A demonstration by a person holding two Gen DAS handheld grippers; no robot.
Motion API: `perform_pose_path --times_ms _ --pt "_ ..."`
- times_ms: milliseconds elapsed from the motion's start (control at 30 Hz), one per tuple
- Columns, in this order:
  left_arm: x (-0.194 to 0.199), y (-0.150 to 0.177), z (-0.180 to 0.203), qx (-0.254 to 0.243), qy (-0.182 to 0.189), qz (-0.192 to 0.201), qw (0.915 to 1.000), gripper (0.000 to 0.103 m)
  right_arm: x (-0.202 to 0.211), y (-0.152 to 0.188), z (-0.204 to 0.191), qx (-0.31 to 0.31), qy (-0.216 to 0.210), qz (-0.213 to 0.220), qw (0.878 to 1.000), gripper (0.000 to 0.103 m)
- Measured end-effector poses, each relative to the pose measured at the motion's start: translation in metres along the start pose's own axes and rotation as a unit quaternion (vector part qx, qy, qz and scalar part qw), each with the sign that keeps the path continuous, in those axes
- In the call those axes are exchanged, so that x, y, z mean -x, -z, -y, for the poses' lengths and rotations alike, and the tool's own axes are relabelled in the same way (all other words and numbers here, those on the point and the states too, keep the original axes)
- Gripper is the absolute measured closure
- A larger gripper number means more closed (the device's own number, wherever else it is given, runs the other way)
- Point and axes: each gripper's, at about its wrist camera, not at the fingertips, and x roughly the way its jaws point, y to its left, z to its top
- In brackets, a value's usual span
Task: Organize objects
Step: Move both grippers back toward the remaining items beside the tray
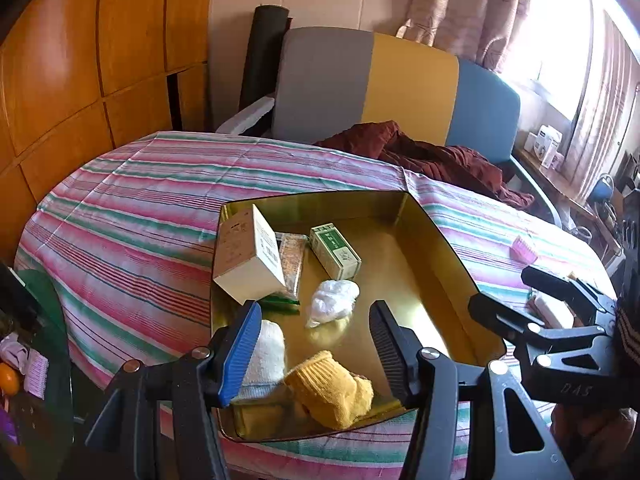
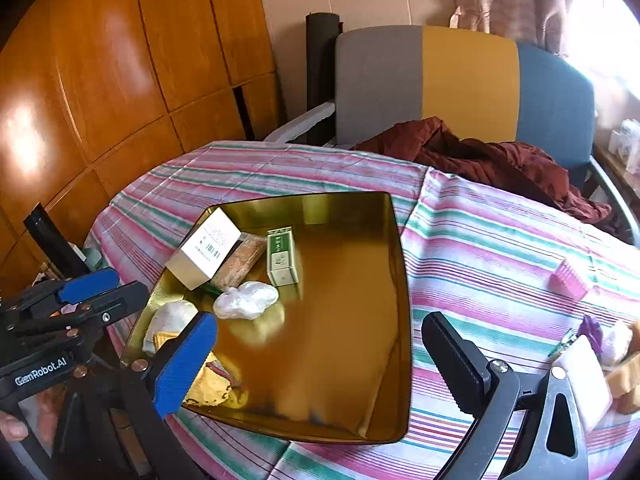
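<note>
A gold metal tray point(image 1: 436, 248) point(image 2: 360, 360) sits on the striped tablecloth. In it lie a white box point(image 1: 248, 256) point(image 2: 206, 248), a green box point(image 1: 335, 250) point(image 2: 282, 256), a brown packet point(image 1: 292, 258) point(image 2: 240, 260), a crumpled white bag point(image 1: 334, 300) point(image 2: 245, 300), a white rolled cloth point(image 1: 266, 350) point(image 2: 172, 318) and a yellow sock point(image 1: 330, 388) point(image 2: 212, 384). My left gripper point(image 1: 316, 356) is open and empty above the sock at the tray's near edge. My right gripper point(image 2: 320, 364) is open and empty over the tray's near right part.
A pink comb-like item point(image 2: 568, 280) point(image 1: 524, 250), a white bar point(image 2: 584, 380) and other small things lie on the cloth right of the tray. A dark red garment point(image 2: 492, 160) lies by a grey-yellow-blue chair point(image 2: 468, 84). Wooden cabinets point(image 2: 120, 80) stand left.
</note>
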Motion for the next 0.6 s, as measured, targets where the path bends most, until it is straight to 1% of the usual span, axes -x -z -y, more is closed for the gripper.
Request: perform_pose_path --times_ms 333,600 --pt "-0.003 0.005 0.019 -0.025 0.012 -0.011 0.9995 0.046 0.006 0.011 0.03 -0.03 0.015 -0.005 0.999 0.0" --pt "-0.007 0.007 0.036 -0.048 0.023 -0.023 0.9983 0.046 0.011 0.021 0.07 -0.072 0.039 -0.01 0.997 0.0"
